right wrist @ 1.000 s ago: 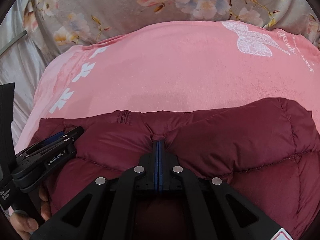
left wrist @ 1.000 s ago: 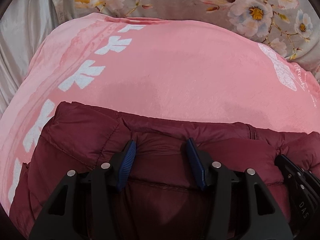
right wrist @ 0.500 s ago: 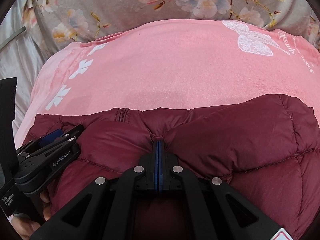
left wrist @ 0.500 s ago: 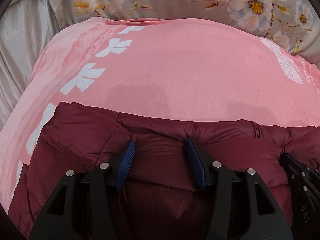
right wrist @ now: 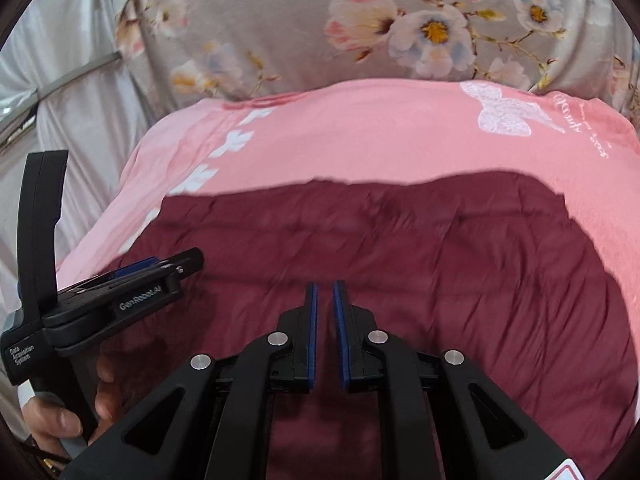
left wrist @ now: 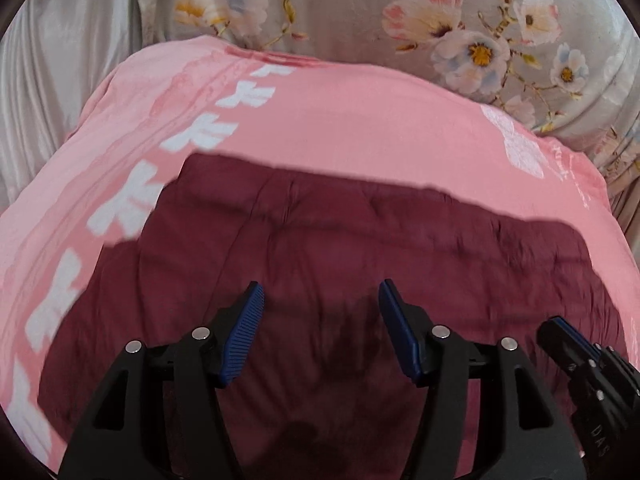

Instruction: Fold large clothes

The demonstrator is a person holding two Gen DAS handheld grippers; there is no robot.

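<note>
Two layers of bedding underlie the scene: a grey floral sheet at the far side and, over it, a pink blanket with white printed motifs. A pale satin fabric hangs at the left edge, well clear of the work. The maroon quilted jacket lies flat on the pink blanket, its far edge folded and nothing resting on top of it. Both tools hover above its near part. The left gripper has its blue pads spread wide with only jacket surface seen between them, gripping nothing. The right gripper has just been parting its jaws; a narrow slit shows between the pads and no cloth is caught there. A hand holds the left tool's handle in the right wrist view.
</note>
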